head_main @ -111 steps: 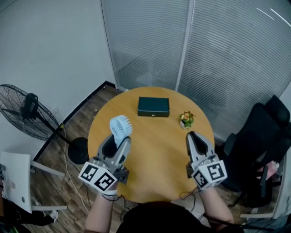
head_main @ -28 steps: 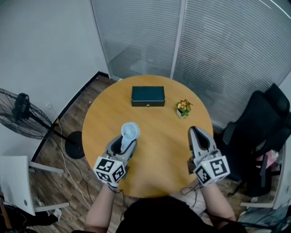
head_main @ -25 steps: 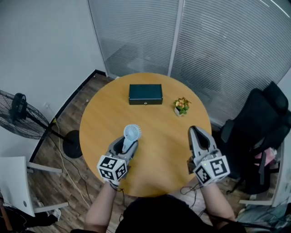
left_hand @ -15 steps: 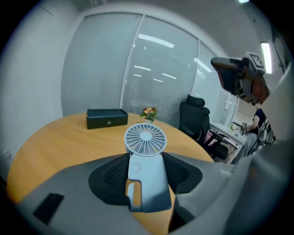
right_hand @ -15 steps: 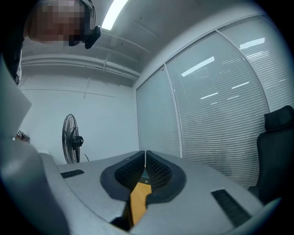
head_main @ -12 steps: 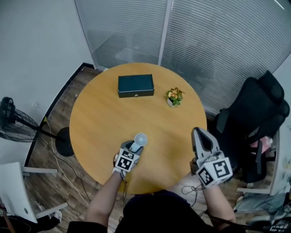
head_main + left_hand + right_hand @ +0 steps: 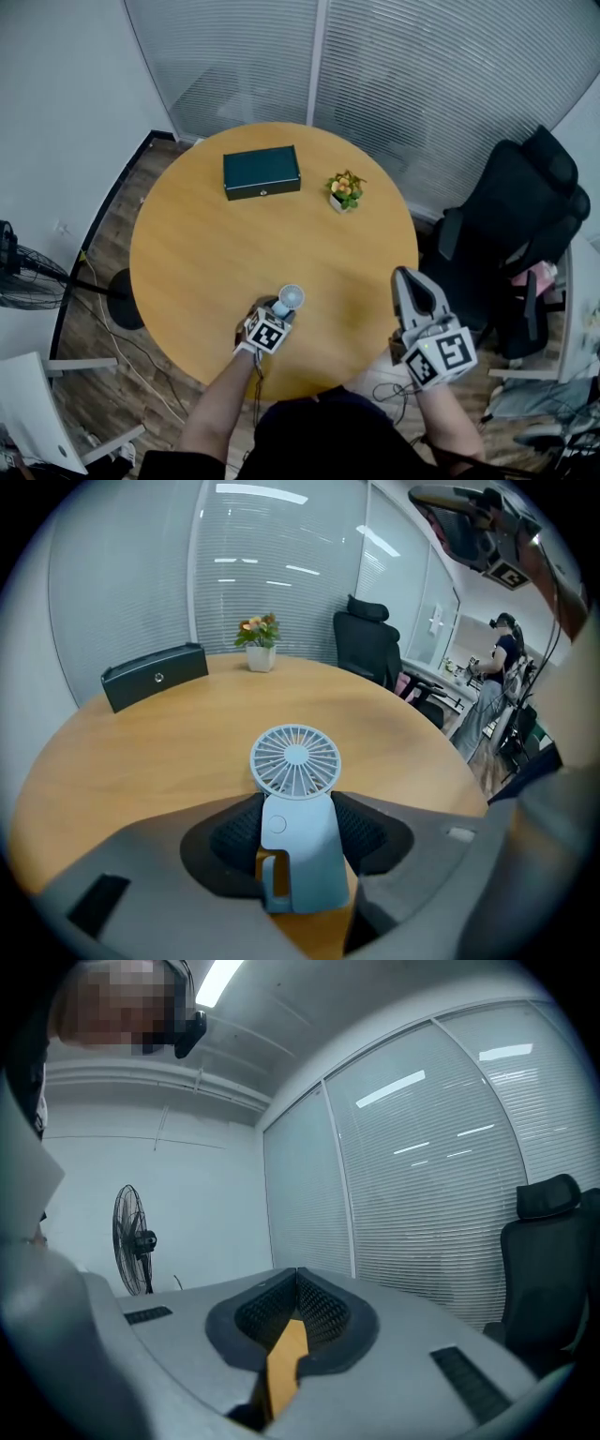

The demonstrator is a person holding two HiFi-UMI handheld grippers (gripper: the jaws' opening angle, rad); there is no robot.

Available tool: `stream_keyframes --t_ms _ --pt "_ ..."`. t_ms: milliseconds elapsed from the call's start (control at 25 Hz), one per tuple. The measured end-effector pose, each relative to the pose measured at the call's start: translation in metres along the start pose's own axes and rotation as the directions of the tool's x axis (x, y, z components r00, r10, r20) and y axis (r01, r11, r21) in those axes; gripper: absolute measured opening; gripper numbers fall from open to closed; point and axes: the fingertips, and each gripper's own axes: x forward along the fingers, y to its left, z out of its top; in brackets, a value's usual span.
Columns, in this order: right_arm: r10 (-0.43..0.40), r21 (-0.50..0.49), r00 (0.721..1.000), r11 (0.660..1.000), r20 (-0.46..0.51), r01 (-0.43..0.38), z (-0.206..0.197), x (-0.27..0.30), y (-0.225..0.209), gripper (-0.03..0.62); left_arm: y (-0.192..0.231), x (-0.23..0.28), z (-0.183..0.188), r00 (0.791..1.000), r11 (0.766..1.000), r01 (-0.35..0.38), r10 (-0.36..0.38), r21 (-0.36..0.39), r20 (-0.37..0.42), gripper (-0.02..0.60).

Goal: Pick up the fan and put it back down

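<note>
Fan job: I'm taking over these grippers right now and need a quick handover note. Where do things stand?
Left gripper: shut on the fan, pads pressing both sides of its light-blue body, fan upright.
Right gripper: shut, empty, held by the table's right edge.
Fan: at the near side of the round table; whether its base touches the wood cannot be told.
Done: fan gripped.
Left: make sure it stands on the table, open the left jaws, draw back.
</note>
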Motion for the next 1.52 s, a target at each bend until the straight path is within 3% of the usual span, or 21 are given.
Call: stream_keyframes --t_ms 120,240,400,520,680,920,1040,1280,1520 --pt "0.003 0.002 1.000 1.000 -0.007 -0.003 -0.002 0.002 0.000 0.006 -0.001 -0.002 0.004 0.999 1.000 0.025 -0.025 0.009 0.027 0.254" --pt "0.017 -0.001 1.000 1.000 -0.006 -0.017 -0.002 0.005 0.003 0.006 0.001 -0.016 0.003 0.998 0.997 0.041 -0.038 -0.061 0.054 0.279" --pt "0.044 -0.011 0.999 0.999 0.010 -0.044 0.002 0.015 0.008 0.005 0.025 -0.071 0.030 0.976 0.983 -0.015 0.054 -0.182 0.211 0.278" --pt "0.067 -0.013 0.998 0.998 0.017 -0.067 0.005 0.024 0.015 0.005 0.049 -0.130 0.063 0.918 0.954 -0.055 0.164 -0.295 0.360 0.255" --pt "0.113 -0.017 0.993 0.994 0.029 -0.113 0.008 0.033 0.030 0.005 0.067 -0.212 0.104 0.802 0.919 -0.072 0.285 -0.388 0.525 0.176" --pt "0.187 -0.030 0.981 0.982 0.042 -0.186 0.017 0.040 0.057 0.003 0.067 -0.310 0.141 0.648 0.882 -0.126 0.421 -0.455 0.635 0.058" --pt "0.215 -0.039 0.975 0.976 0.053 -0.213 0.022 0.040 0.068 0.003 0.059 -0.346 0.153 0.586 0.877 -0.166 0.456 -0.452 0.670 0.025" --pt "0.265 -0.090 0.961 0.962 0.081 -0.258 0.037 0.037 0.087 0.003 0.041 -0.396 0.169 0.510 0.867 -0.281 0.499 -0.412 0.701 0.011" --pt "0.308 -0.126 0.948 0.947 0.079 -0.297 0.039 0.036 0.097 0.003 0.036 -0.408 0.164 0.482 0.844 -0.312 0.536 -0.437 0.693 0.011"
